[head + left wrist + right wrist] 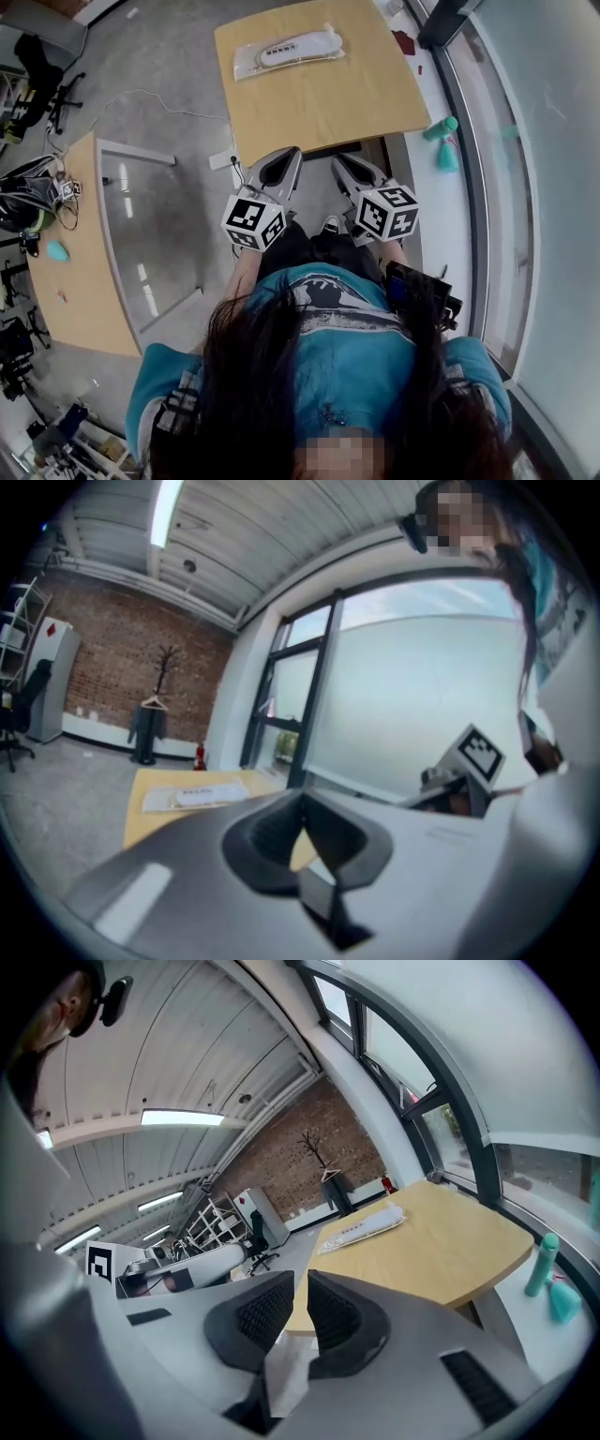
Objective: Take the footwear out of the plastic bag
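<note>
Plastic bag [288,52], footwear [302,45] visible inside, is laid flat at the far end of the worktop [375,103], well apart from both grippers. Reach is judged not yet begun. Left gripper [289,157] and right gripper [343,164] are held low by the body, side by side, jaws pressed together on nothing.

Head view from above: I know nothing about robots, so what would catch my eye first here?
First come the two grey hand-held grippers with black-and-white marker cubes, the left gripper and the right gripper. The person holds them side by side out in front, both shut and empty. Beyond them, at the far end of the light wooden table, lies a clear plastic bag with white footwear inside, untouched.
</note>
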A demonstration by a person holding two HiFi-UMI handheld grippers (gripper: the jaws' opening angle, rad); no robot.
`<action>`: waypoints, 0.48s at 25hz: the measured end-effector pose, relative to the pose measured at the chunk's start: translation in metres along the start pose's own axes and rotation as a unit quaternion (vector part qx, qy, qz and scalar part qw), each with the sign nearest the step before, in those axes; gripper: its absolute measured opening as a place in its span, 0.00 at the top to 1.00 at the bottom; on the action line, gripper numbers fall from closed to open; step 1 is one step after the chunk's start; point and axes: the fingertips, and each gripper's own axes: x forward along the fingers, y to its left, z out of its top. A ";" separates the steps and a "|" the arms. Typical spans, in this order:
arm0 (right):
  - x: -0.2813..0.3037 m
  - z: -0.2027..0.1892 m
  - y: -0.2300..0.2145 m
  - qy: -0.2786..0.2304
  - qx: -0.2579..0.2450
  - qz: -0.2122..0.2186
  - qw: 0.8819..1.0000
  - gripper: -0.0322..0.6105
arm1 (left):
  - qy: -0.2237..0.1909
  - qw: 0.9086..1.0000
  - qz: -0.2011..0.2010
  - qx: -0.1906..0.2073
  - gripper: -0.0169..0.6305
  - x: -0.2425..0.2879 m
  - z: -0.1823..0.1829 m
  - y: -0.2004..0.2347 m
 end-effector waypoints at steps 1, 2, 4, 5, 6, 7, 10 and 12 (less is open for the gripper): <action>0.005 0.001 -0.002 0.004 0.003 0.006 1.000 0.87 | 0.004 1.000 0.007 0.000 0.97 0.002 0.000 0.003; 0.009 0.002 -0.004 0.008 0.006 0.011 1.000 0.87 | 0.008 1.000 0.013 -0.001 0.97 0.003 0.000 0.007; 0.019 0.002 -0.007 0.015 0.010 0.018 1.000 0.87 | 0.015 1.000 0.024 -0.003 0.97 0.005 -0.003 0.014; 0.023 0.001 -0.009 0.019 0.012 0.021 1.000 0.87 | 0.019 0.999 0.028 -0.004 0.97 0.006 -0.004 0.018; 0.028 0.001 -0.011 0.021 0.015 0.023 0.999 0.87 | 0.022 0.999 0.030 -0.006 0.97 0.008 -0.006 0.023; 0.033 0.001 -0.013 0.024 0.018 0.023 0.999 0.87 | 0.025 0.999 0.032 -0.007 0.97 0.010 -0.007 0.027; 0.049 0.006 -0.025 0.028 0.024 0.016 0.999 0.87 | 0.030 0.999 0.028 -0.012 0.97 0.026 -0.009 0.043; 0.059 0.012 -0.037 0.028 0.027 0.007 0.999 0.87 | 0.031 0.999 0.023 -0.013 0.97 0.041 -0.009 0.054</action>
